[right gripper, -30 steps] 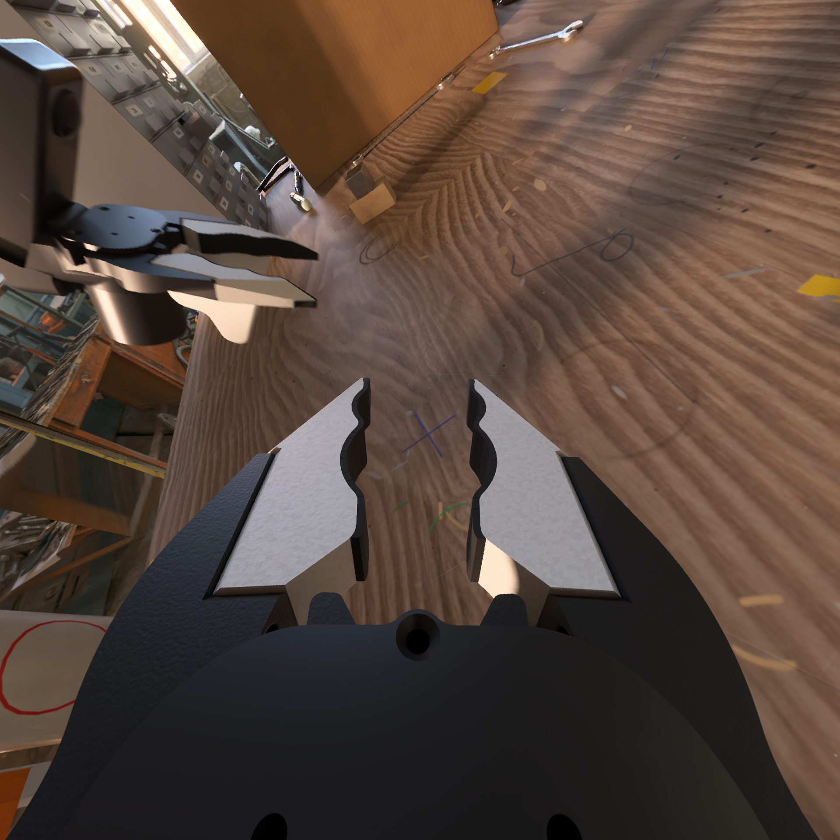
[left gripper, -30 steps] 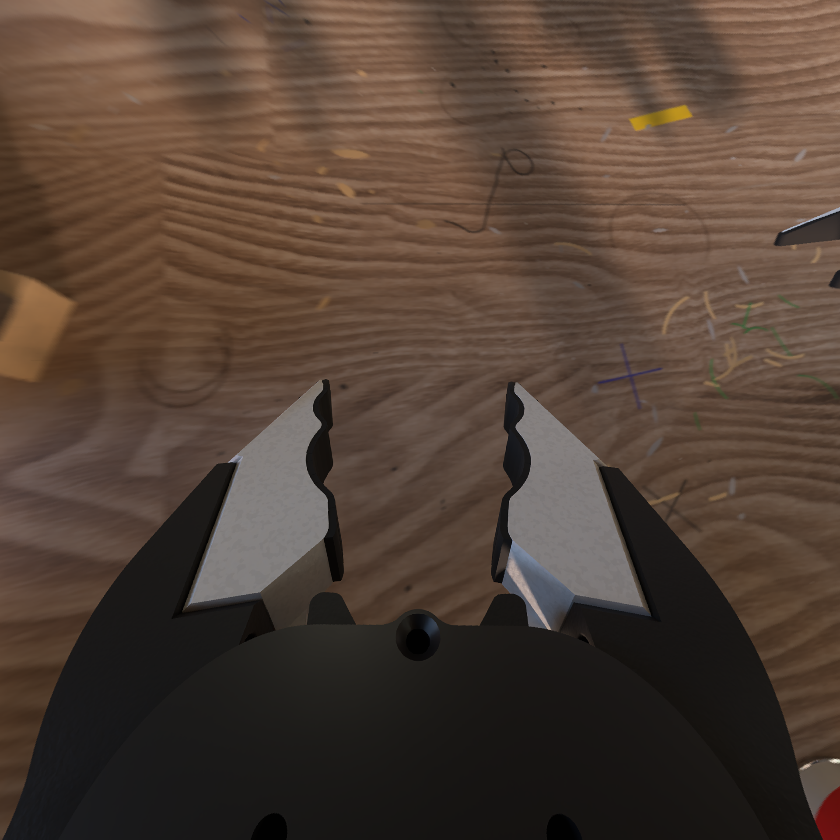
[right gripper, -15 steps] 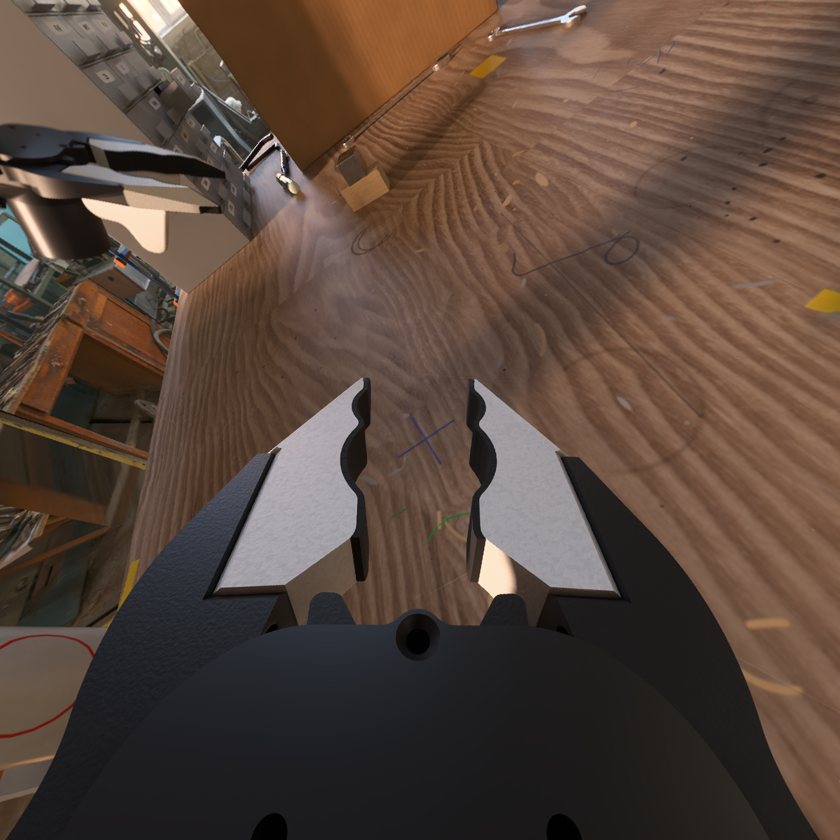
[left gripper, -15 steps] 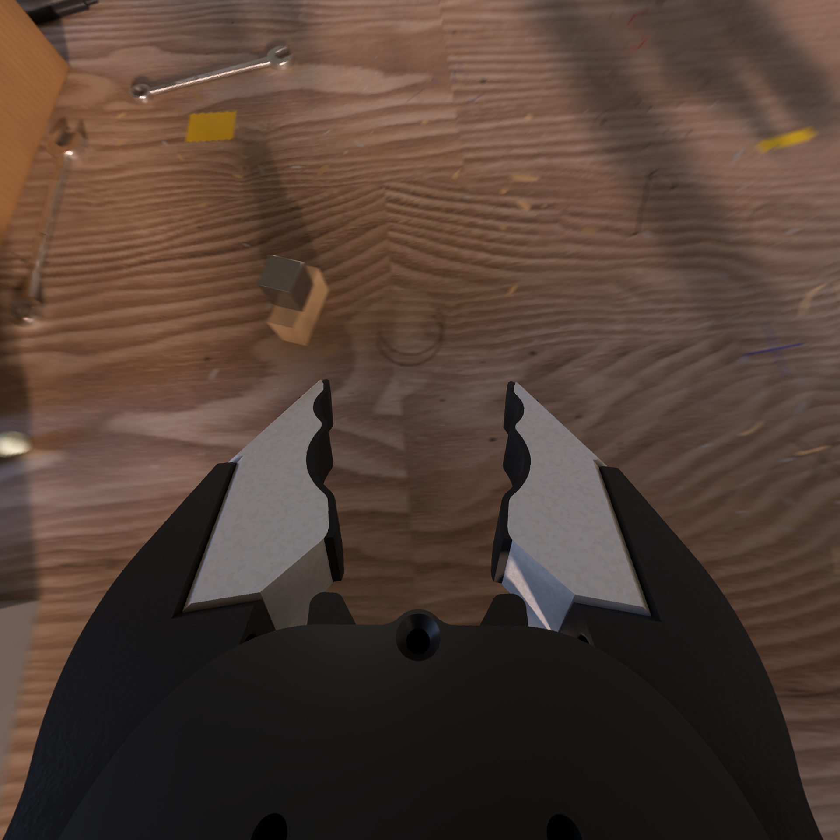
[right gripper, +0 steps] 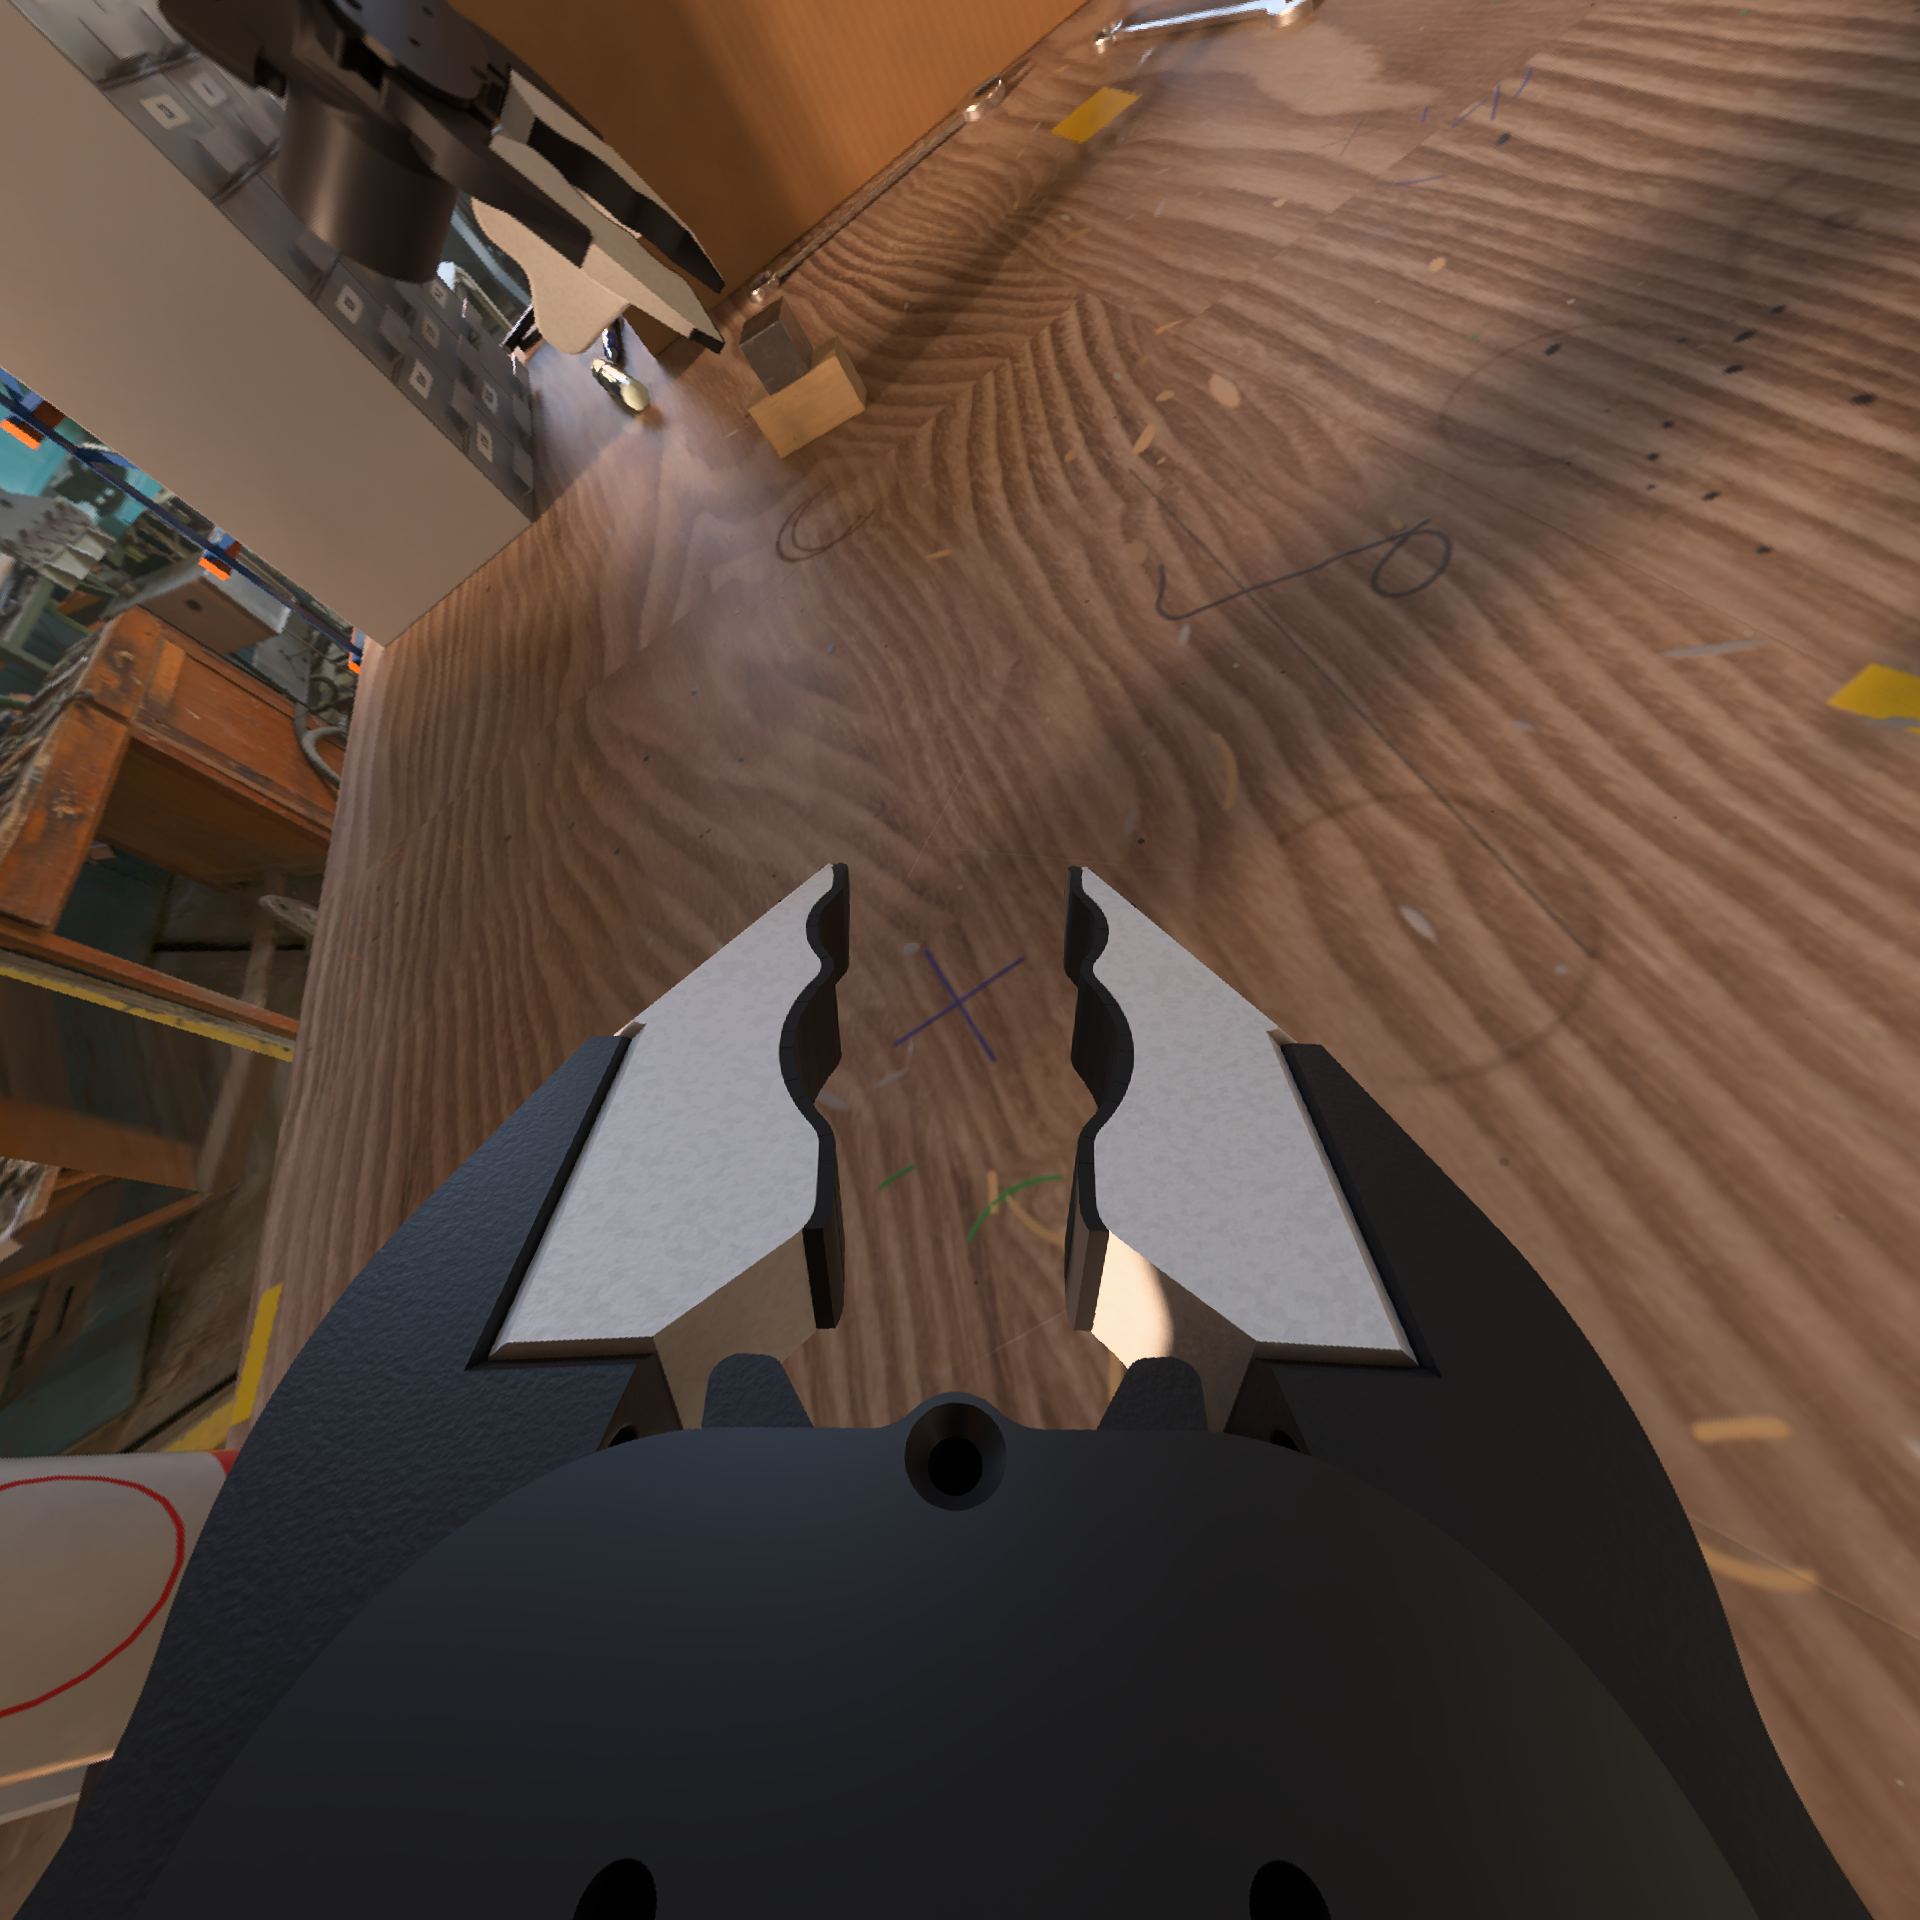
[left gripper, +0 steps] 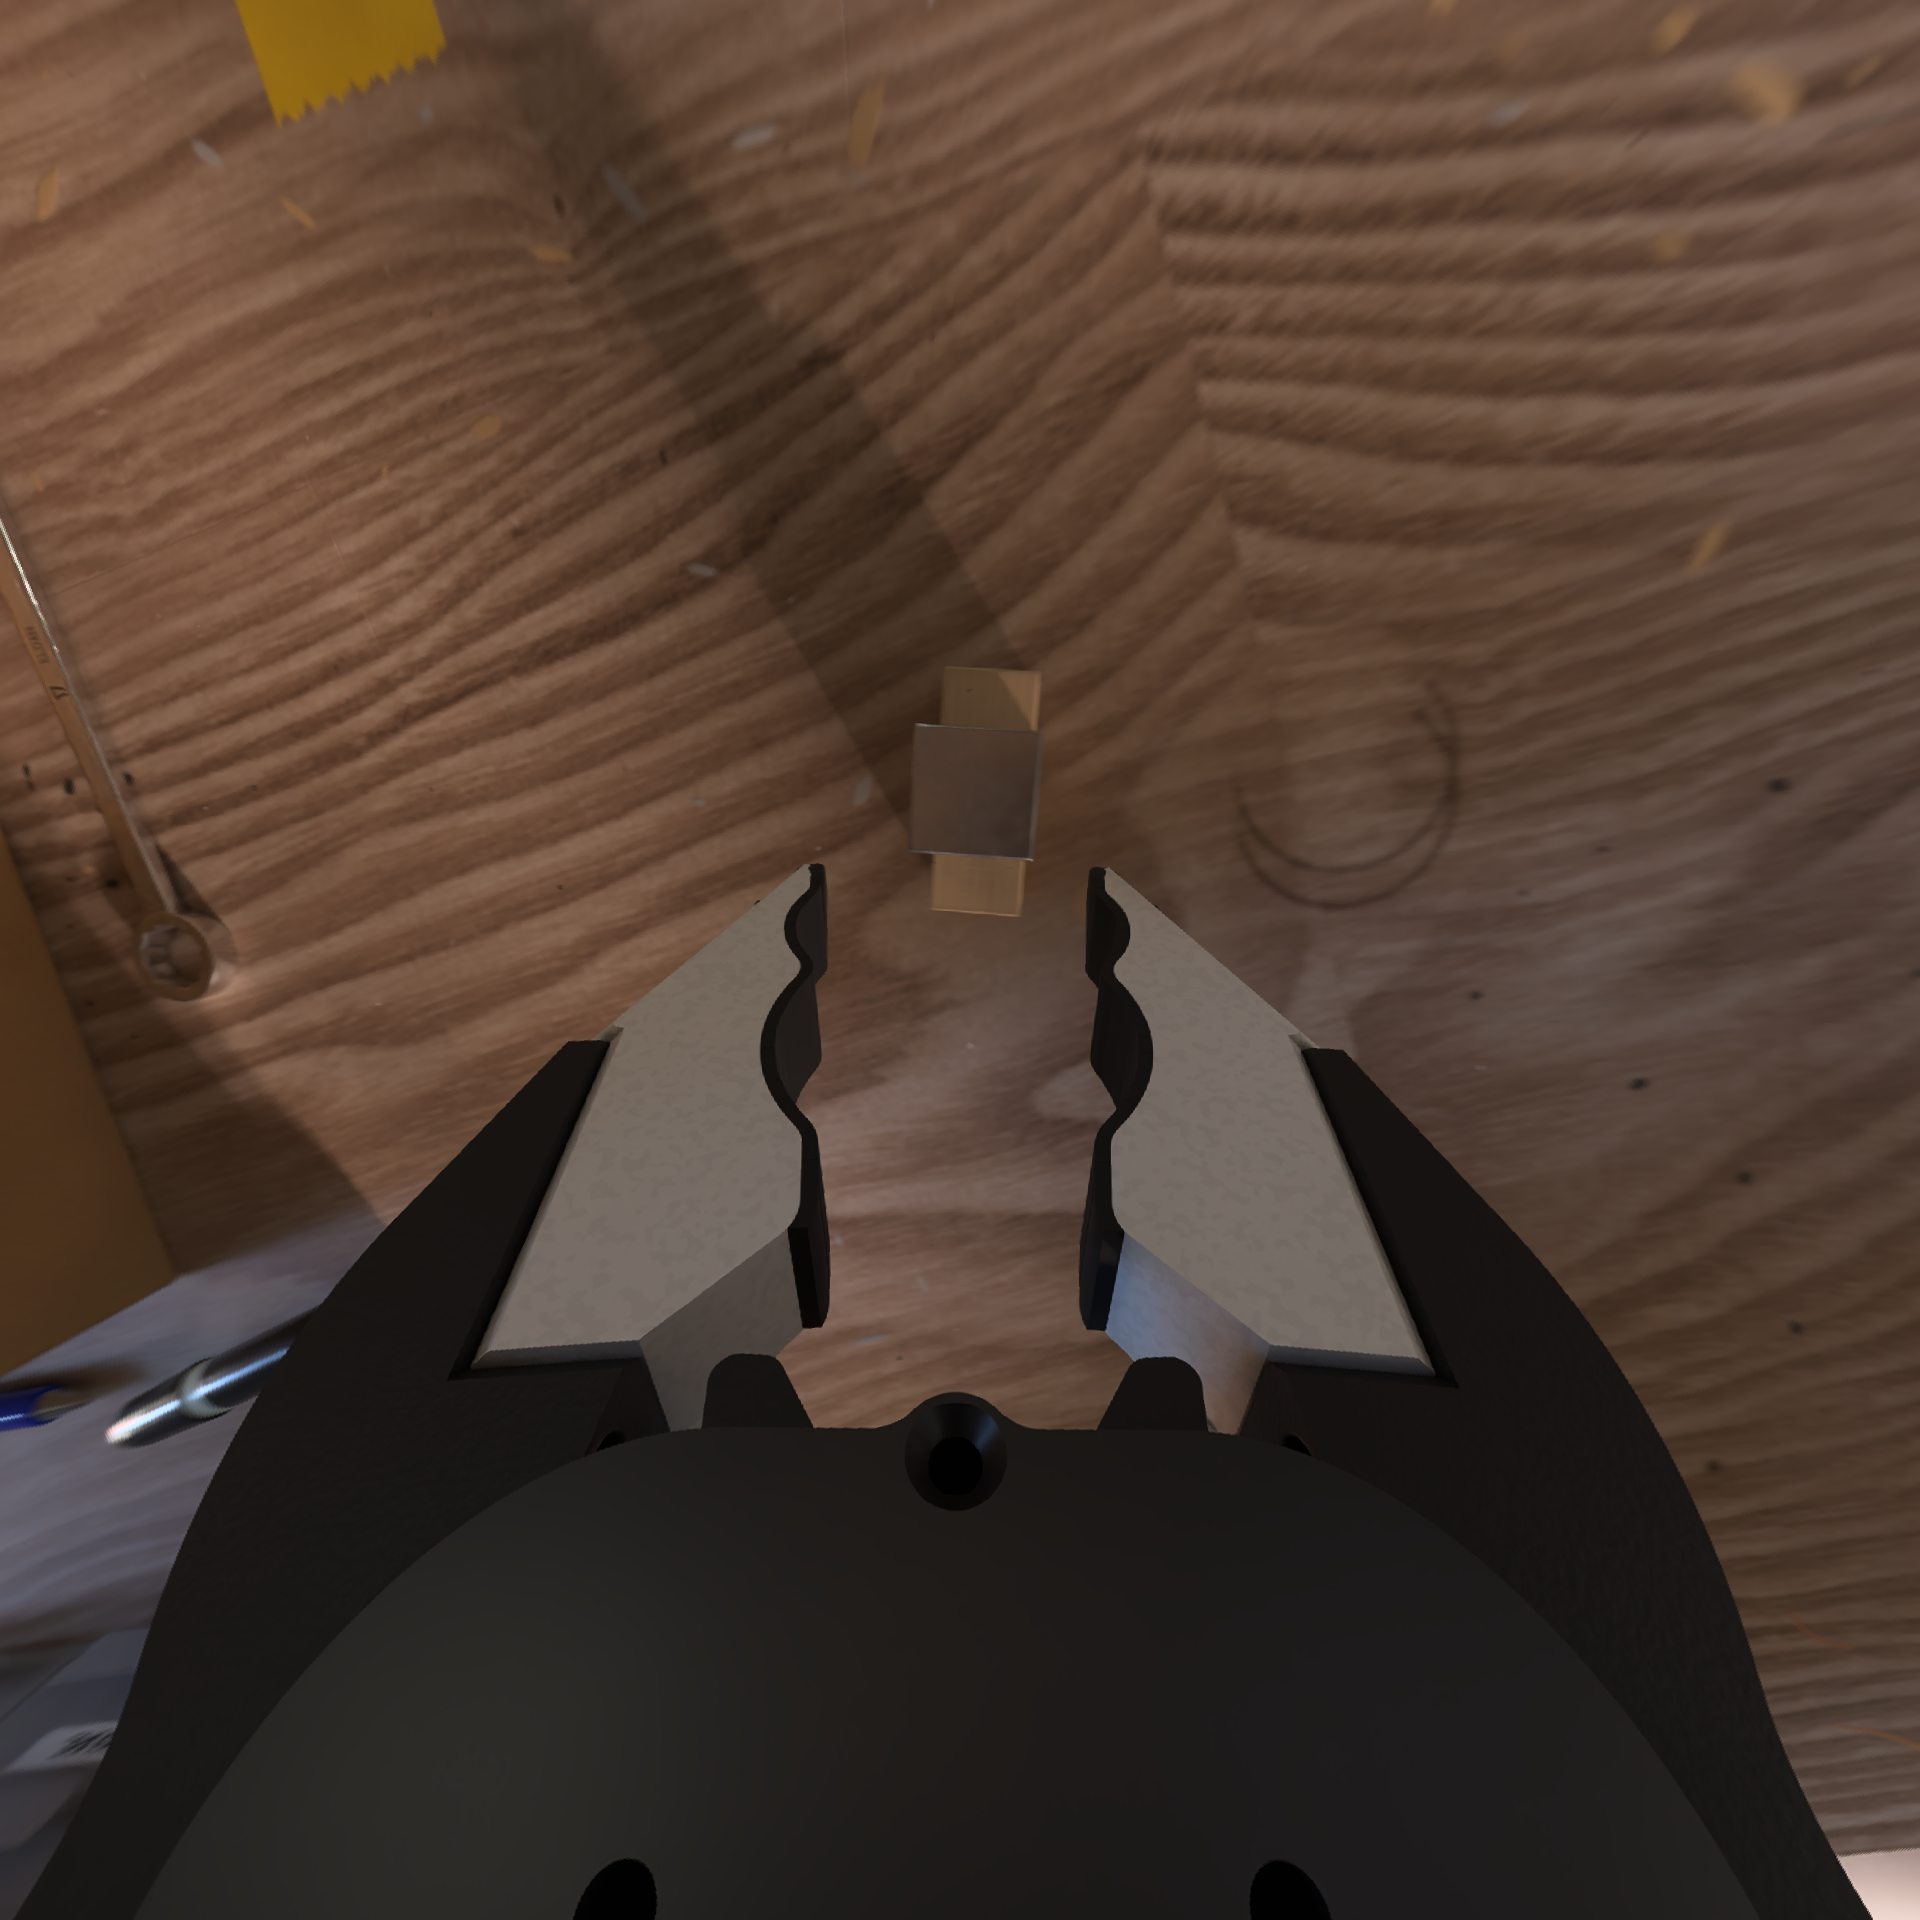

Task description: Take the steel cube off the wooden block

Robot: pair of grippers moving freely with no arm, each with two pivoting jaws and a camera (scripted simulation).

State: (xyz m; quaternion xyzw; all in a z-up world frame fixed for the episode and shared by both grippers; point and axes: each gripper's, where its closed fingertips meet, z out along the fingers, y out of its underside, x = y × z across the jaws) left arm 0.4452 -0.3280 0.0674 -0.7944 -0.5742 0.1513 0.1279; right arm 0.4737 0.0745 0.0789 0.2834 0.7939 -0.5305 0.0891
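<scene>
A small steel cube (left gripper: 975, 792) sits on top of a pale wooden block (left gripper: 987, 694) on the wooden bench. My left gripper (left gripper: 956, 883) is open and empty, pointing down, with the cube just beyond its fingertips and in line with the gap. In the right wrist view the cube (right gripper: 774, 348) and block (right gripper: 808, 408) lie far off, with the left gripper (right gripper: 707, 307) hovering just left of them. My right gripper (right gripper: 958, 883) is open and empty, low over a blue cross mark (right gripper: 961, 1003).
A spanner (left gripper: 104, 790) lies at the left, beside a large cardboard box (right gripper: 748, 104). Yellow tape (left gripper: 343, 52) is stuck at the top left. A metal rod (left gripper: 197, 1387) lies at the lower left. The bench edge (right gripper: 343, 831) runs down the left in the right wrist view.
My left gripper has swung over to the cube and block, which moved from upper left to just ahead of its fingertips. The right gripper has barely moved.
</scene>
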